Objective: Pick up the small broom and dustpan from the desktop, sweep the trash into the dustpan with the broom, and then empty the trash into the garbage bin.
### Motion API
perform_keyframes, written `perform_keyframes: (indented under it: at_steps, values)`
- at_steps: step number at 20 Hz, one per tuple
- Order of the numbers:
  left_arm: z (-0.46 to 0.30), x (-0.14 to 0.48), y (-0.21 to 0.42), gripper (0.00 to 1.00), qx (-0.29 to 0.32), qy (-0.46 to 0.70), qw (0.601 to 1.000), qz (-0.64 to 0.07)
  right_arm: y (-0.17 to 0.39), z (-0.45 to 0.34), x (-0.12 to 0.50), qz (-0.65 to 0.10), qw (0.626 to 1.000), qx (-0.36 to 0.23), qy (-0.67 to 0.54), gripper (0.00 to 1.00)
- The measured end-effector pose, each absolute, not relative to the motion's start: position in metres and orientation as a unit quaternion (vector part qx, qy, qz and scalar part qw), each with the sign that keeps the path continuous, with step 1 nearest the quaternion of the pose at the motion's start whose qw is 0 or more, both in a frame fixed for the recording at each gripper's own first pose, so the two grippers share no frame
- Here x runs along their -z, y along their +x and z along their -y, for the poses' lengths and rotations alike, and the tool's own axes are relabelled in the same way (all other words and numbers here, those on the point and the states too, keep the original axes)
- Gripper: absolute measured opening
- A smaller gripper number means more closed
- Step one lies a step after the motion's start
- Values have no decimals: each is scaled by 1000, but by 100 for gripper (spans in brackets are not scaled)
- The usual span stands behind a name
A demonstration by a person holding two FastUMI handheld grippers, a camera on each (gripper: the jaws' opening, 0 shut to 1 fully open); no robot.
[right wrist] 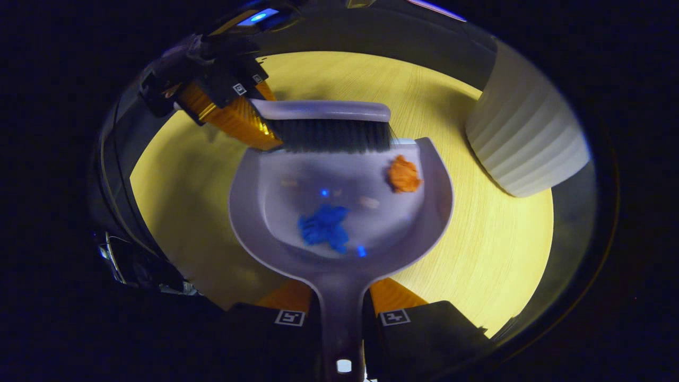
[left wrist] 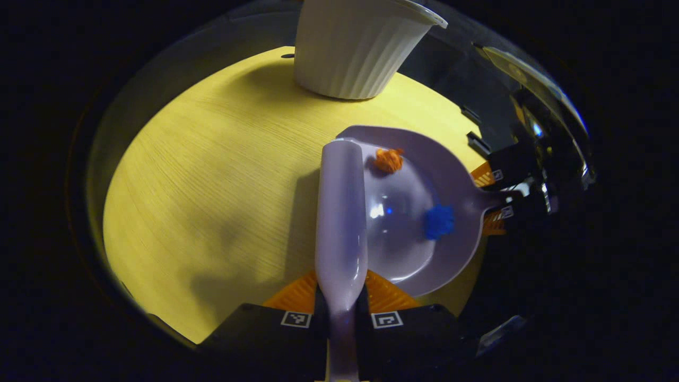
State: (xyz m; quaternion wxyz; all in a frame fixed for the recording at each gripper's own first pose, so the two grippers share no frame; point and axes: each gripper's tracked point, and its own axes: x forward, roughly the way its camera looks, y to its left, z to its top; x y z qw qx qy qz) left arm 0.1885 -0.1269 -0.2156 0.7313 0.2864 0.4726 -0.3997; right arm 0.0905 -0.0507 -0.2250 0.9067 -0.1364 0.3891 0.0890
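Note:
My left gripper point(left wrist: 341, 313) is shut on the handle of the pale lilac broom point(left wrist: 341, 212), whose head stretches forward over the dustpan's mouth. The lilac dustpan point(right wrist: 339, 212) lies on the yellow desktop point(right wrist: 493, 254), and my right gripper point(right wrist: 342, 313) is shut on its handle. An orange scrap point(right wrist: 404, 175) and a blue scrap point(right wrist: 324, 225) lie inside the pan. The broom's dark bristles point(right wrist: 334, 135) stand at the pan's front lip. The right gripper view also shows the left gripper point(right wrist: 249, 106) at the broom's end; the left gripper view shows the right gripper point(left wrist: 501, 204) on the pan's handle.
A white ribbed garbage bin point(left wrist: 355, 48) stands on the desktop just beyond the dustpan; the bin point(right wrist: 525, 143) is to the pan's right in the right gripper view. Open desktop point(left wrist: 212, 185) spreads left of the broom. Dark booth surroundings ring the table.

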Motion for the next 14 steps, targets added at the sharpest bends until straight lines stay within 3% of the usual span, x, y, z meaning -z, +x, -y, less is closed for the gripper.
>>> perform_keyframes:
  at_steps: [6,10,11,13,14]
  values:
    - [119,187,143,25,342,220,814,-414,96,53,221,-360,918,-77,-144,36]
    - [84,153,99,27,269,139,876,-376,96,54,213,-343,924,-71,-153,36]
    - [73,147,86,27,248,112,890,-366,95,52,209,-339,926,-73,-147,40]
    - [58,172,63,27,221,49,905,-361,94,49,205,-336,928,-80,-138,32]
    - [51,188,49,27,208,19,907,-365,92,48,199,-335,929,-85,-131,36]
